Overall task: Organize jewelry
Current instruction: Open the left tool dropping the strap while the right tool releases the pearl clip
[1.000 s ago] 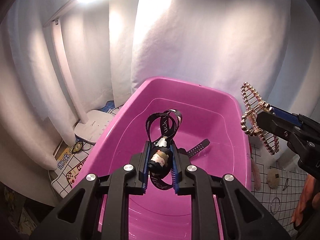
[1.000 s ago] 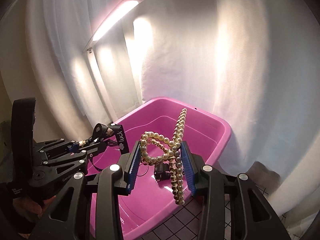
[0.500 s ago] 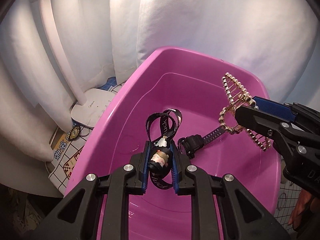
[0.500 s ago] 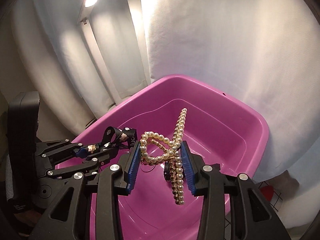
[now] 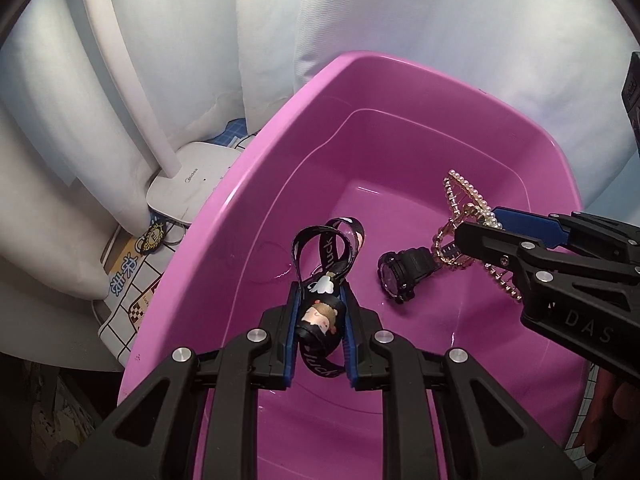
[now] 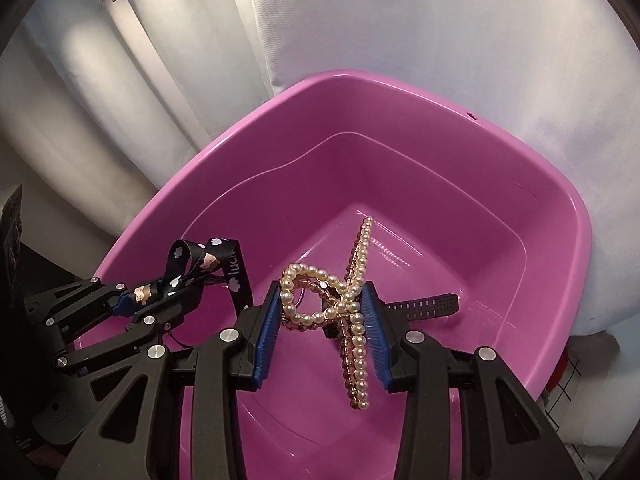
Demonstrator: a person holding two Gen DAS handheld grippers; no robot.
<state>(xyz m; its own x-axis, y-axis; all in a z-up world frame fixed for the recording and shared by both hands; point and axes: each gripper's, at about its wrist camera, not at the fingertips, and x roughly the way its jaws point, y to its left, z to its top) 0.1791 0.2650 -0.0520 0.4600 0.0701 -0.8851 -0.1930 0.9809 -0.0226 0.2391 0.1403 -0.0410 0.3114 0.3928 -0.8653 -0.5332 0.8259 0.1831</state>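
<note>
A pink plastic tub (image 5: pixel 256 168) fills both views (image 6: pixel 400 92). My left gripper (image 5: pixel 319 312) is shut on a black lanyard strap (image 5: pixel 326 256) with a cartoon charm and holds it over the tub's inside; it also shows in the right wrist view (image 6: pixel 208 264). My right gripper (image 6: pixel 322 308) is shut on a pearl hair claw (image 6: pixel 356 280) and holds it over the tub; the claw shows in the left wrist view (image 5: pixel 468 204). A black wristwatch (image 5: pixel 404 272) lies on the tub floor, its strap (image 6: pixel 428 304) partly hidden by the right gripper.
A white lamp base (image 5: pixel 188 180) with its stem stands left of the tub on a checked mat (image 5: pixel 128 292). White curtains (image 6: pixel 400 20) hang close behind the tub. A keyring charm (image 5: pixel 154 236) lies by the lamp base.
Both grippers have moved forward and down over the tub with their items. The right gripper with the pearl claw has come in over the watch.
</note>
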